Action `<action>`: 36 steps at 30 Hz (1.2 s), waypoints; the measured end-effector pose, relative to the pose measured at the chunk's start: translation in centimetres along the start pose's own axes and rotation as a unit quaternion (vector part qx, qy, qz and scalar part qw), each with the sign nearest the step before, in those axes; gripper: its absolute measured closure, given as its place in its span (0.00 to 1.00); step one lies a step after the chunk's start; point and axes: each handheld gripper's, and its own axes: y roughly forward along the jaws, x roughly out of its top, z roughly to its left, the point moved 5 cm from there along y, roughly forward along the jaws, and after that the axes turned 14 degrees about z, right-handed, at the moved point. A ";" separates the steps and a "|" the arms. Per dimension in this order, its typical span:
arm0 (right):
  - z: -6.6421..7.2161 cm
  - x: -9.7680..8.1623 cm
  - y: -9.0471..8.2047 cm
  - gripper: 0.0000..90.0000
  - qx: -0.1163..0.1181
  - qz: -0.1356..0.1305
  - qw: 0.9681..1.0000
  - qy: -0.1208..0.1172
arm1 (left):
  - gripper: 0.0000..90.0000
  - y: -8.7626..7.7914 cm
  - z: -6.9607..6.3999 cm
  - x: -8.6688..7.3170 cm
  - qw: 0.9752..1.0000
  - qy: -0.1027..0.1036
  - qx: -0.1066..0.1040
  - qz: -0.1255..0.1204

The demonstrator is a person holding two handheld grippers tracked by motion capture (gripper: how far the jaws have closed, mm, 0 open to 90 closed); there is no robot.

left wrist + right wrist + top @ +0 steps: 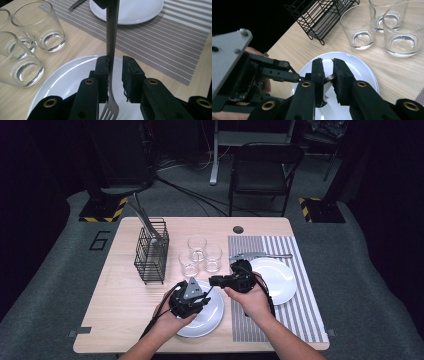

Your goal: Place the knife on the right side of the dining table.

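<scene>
Fork mid-handover above our near plate: right tool clamped on it, left tool apart around it; placing remains.

Steel fork, slim and shiny, held off the tabletop over white plate. Tines pointing toward the left claw's camera, lying against one pad, gap on the other side. Handle end pinched in right claw.

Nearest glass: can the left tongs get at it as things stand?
Probably not yet: the fork stands between the open left tongs, gripped by the right tongs. Otherwise bare table leaves the way free.
</scene>
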 end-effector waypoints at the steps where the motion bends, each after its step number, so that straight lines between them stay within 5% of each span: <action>1: 0.0 0.0 0.0 0.88 0.002 0.001 1.000 0.000 | 0.82 -0.1 0.1 0.1 1.000 -0.001 -0.006 -0.004; 11: -0.1 -0.2 -0.1 0.88 0.004 0.005 1.000 -0.019 | 0.77 0.0 0.6 0.4 0.999 -0.004 -0.051 -0.006; 15: -0.1 -0.1 0.0 0.88 0.006 0.002 1.000 -0.022 | 0.92 0.1 0.9 0.6 1.000 0.004 -0.031 0.000; 22: -0.3 0.0 -0.1 0.88 0.007 -0.001 1.000 -0.020 | 0.93 0.1 0.7 0.8 1.000 0.013 -0.015 0.006; 26: -0.1 -0.1 -0.1 0.88 0.007 0.000 1.000 -0.029 | 0.80 0.5 0.9 1.0 0.999 0.007 -0.047 0.006; 31: 0.0 -0.1 -0.1 0.88 0.007 0.002 0.999 -0.035 | 0.83 1.0 1.2 1.2 0.997 0.009 -0.079 0.003; 36: -0.1 -0.1 -0.2 0.88 0.010 0.001 0.999 -0.044 | 0.79 1.1 1.9 1.3 0.991 0.012 -0.137 -0.006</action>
